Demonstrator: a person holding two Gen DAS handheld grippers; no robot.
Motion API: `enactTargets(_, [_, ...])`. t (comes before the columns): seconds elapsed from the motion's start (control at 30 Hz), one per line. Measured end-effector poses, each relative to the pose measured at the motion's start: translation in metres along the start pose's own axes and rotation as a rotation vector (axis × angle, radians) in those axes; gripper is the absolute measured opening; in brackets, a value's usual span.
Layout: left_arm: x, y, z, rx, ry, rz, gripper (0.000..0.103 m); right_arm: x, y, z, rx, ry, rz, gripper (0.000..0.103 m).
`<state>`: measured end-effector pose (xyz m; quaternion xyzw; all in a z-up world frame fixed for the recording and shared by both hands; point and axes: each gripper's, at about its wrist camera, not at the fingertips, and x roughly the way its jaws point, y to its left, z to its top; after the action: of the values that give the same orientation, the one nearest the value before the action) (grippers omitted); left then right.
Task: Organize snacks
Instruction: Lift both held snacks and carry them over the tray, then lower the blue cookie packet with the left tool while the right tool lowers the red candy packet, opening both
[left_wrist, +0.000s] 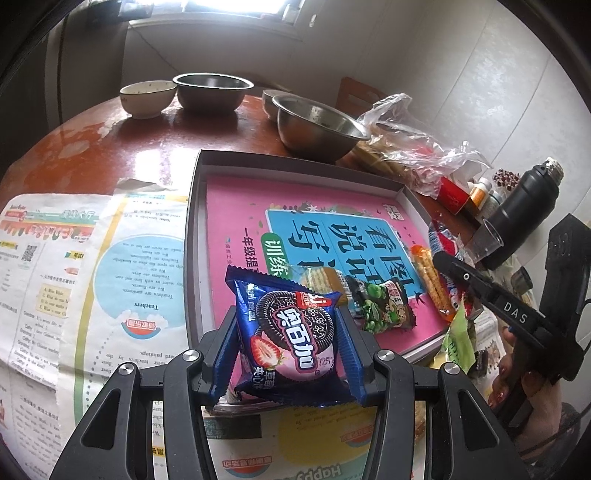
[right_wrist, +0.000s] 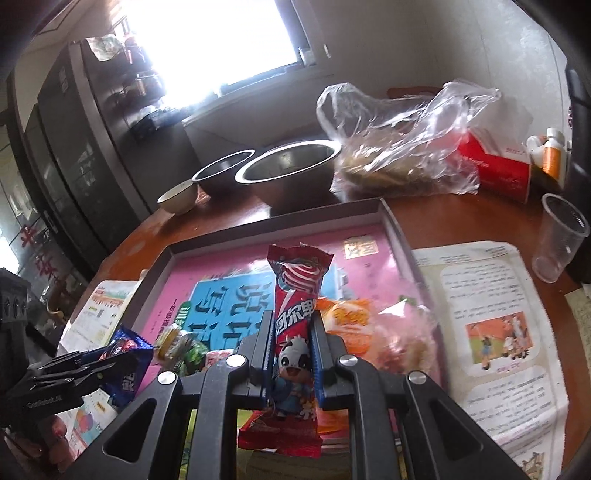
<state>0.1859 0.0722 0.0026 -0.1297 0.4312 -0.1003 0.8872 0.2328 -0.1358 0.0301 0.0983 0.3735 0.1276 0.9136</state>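
Observation:
My left gripper (left_wrist: 286, 332) is shut on a blue Oreo strawberry packet (left_wrist: 291, 332) and holds it over the near edge of the grey box lid (left_wrist: 194, 221) lined with a pink book. My right gripper (right_wrist: 291, 343) is shut on a red candy packet with a cow (right_wrist: 295, 314), held upright over the same box lid (right_wrist: 399, 229). In the lid lie a green pea packet (left_wrist: 384, 306), a biscuit packet (left_wrist: 321, 278) and an orange snack stick (left_wrist: 430, 280). The right gripper shows from the left wrist view (left_wrist: 454, 266); the left gripper shows from the right wrist view (right_wrist: 110, 365).
Steel bowls (left_wrist: 317, 125) (left_wrist: 212, 90) and a white bowl (left_wrist: 147, 98) stand at the back of the round wooden table. A plastic bag of food (right_wrist: 402, 147), a red box (right_wrist: 495, 166), a clear cup (right_wrist: 557, 236) and a black flask (left_wrist: 524, 210) are at the right. Newspapers (left_wrist: 92, 258) cover the table.

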Motion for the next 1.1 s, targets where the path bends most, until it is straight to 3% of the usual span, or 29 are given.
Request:
enactTargets(0.5, [0.0, 0.0, 0.0, -0.001, 0.003, -0.002, 0.052, 0.018, 0.016, -0.008, -0.019, 0.061, 0.075, 0.019])
enactTargets(1.1, [0.003, -0.001, -0.001, -0.006, 0.002, -0.022, 0.052, 0.023, 0.019, -0.007, -0.01, 0.066, 0.049, 0.019])
